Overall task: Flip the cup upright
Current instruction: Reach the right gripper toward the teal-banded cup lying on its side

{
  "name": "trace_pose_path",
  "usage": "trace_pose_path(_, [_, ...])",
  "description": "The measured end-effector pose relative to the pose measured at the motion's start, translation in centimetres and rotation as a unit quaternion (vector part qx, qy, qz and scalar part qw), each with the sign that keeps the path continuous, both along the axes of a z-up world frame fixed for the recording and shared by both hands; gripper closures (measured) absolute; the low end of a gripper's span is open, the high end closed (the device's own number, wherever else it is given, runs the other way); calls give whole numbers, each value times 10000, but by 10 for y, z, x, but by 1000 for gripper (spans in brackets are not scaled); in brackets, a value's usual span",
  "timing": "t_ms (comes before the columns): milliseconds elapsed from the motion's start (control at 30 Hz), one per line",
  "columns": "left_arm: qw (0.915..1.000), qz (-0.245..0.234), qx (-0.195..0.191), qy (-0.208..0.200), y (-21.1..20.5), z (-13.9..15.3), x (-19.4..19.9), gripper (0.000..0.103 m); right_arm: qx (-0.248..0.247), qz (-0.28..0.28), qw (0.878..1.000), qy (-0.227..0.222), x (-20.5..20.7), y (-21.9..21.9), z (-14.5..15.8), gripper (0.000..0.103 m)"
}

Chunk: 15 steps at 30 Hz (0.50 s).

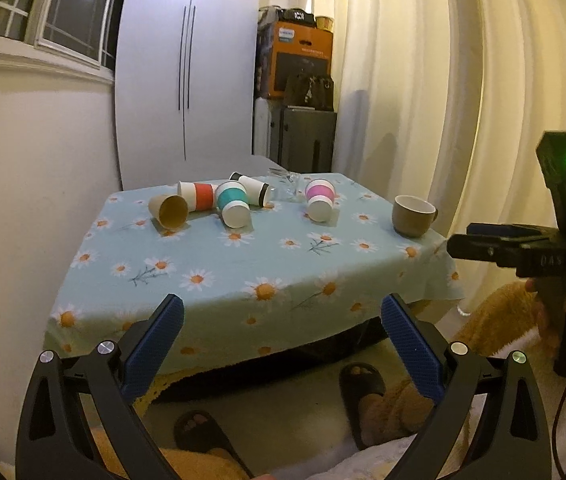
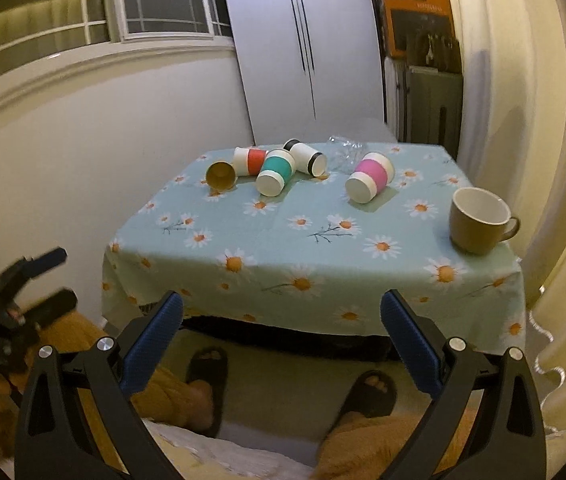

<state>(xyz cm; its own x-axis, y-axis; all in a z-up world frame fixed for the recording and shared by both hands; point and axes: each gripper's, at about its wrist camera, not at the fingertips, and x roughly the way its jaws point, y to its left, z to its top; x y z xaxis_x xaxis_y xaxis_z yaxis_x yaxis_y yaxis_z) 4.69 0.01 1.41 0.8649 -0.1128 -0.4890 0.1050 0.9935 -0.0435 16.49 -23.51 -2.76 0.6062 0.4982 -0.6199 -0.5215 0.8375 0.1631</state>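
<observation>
Several paper cups lie on their sides at the back of the table: a tan cup [image 1: 169, 211] [image 2: 221, 175], a red-banded cup [image 1: 199, 195] [image 2: 250, 161], a teal-banded cup [image 1: 233, 204] [image 2: 275, 173], a black-banded cup [image 1: 253, 190] [image 2: 307, 158] and a pink-banded cup [image 1: 320, 198] [image 2: 371, 178]. A brown mug [image 1: 413, 216] [image 2: 479, 222] stands upright at the right edge. My left gripper [image 1: 282, 312] and right gripper [image 2: 282, 310] are both open and empty, held in front of the table, well short of the cups.
The table wears a light blue daisy cloth [image 1: 243, 272] [image 2: 303, 256]. A clear glass [image 1: 287, 184] [image 2: 347, 156] lies at the back. A wall is on the left, curtains [image 1: 423, 80] on the right. The person's sandalled feet [image 2: 211, 376] are below.
</observation>
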Motion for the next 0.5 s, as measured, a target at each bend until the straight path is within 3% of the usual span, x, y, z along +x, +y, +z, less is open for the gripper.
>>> trace_pose_path(267, [9992, 20, -112, 387, 22, 16, 82, 7, 125, 197, 9978, 614, 76, 33, 13, 5])
trace_pose_path(500, [9974, 94, -139, 705, 44, 8, 158, 7, 143, 256, 9931, 1137, 160, 64, 5, 5])
